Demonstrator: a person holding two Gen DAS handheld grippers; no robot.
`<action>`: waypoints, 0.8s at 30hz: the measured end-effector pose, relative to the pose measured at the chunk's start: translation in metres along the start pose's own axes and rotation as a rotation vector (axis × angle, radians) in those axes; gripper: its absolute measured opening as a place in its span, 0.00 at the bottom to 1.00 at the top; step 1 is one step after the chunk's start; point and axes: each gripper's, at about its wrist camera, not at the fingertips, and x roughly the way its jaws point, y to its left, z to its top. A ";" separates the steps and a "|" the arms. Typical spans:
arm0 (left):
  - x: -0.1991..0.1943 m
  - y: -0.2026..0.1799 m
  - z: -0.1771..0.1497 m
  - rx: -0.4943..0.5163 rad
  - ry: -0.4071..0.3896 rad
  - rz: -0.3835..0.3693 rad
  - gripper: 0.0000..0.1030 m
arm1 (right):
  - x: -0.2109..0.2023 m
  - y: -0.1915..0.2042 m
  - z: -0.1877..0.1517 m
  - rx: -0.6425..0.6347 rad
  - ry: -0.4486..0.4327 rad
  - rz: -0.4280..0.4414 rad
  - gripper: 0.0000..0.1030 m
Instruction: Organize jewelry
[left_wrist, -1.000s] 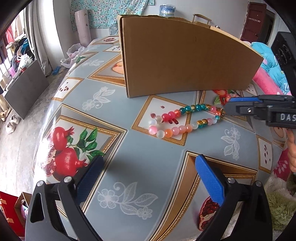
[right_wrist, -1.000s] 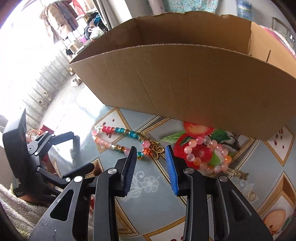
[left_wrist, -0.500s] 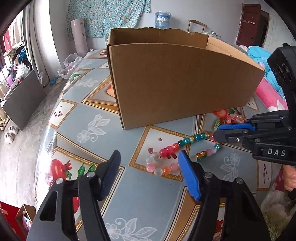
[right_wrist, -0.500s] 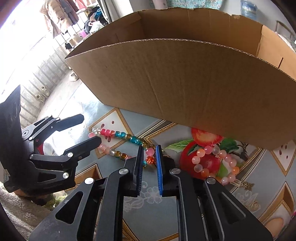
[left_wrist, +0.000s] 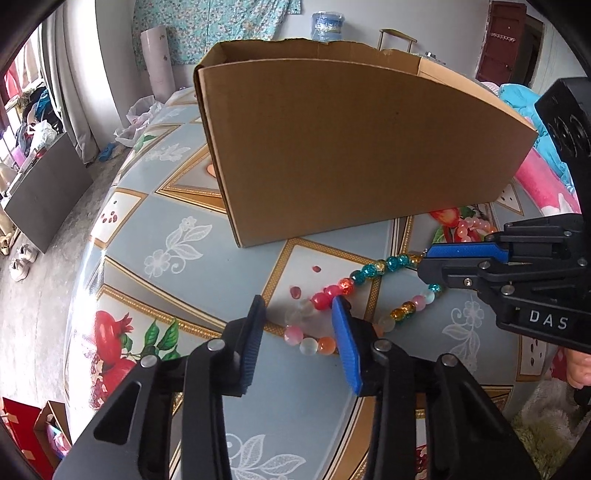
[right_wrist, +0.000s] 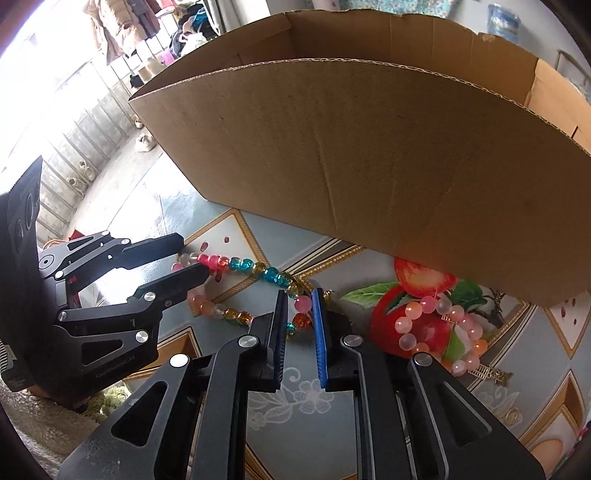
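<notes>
In the left wrist view our left gripper (left_wrist: 297, 308) fills the lower centre of the frame, its 2 blue-padded jaws straddling the pale and pink end of the multicoloured glass-bead necklace (left_wrist: 354, 284). These jaws have just been closing, with beads between them, yet a gap shows on the left side, so we judge that the pads do not yet press. Just beyond, at the right of that frame, our right gripper (left_wrist: 430, 258) meets the gold clasp end of the same strand. In the right wrist view the right gripper (right_wrist: 300, 295) sits at lower centre with its narrow jaws clamped on a pink bead, and the left gripper (right_wrist: 195, 254) comes in from the left edge. We read 1 tong at each end as a way to lift the strand stretched out, so it cannot bunch or tangle. The necklace lies on the blue tablecloth printed with fruit and flowers (left_wrist: 177, 236). At the right of the right wrist view a 2nd piece, a pink and orange bead bracelet (right_wrist: 439, 328), rests untouched on a printed apple. Farthest, across the top of both frames, stands the open brown cardboard box (right_wrist: 369, 155), probably where the jewelry goes.
</notes>
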 end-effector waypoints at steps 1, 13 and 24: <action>0.000 -0.002 0.000 0.004 -0.002 0.003 0.31 | 0.000 0.002 0.000 -0.011 -0.001 -0.009 0.13; -0.012 -0.005 -0.006 -0.003 -0.067 -0.001 0.09 | -0.005 0.028 -0.001 -0.128 -0.058 -0.103 0.07; -0.043 0.002 -0.018 -0.062 -0.031 -0.152 0.09 | -0.046 0.019 -0.026 -0.062 -0.072 -0.034 0.07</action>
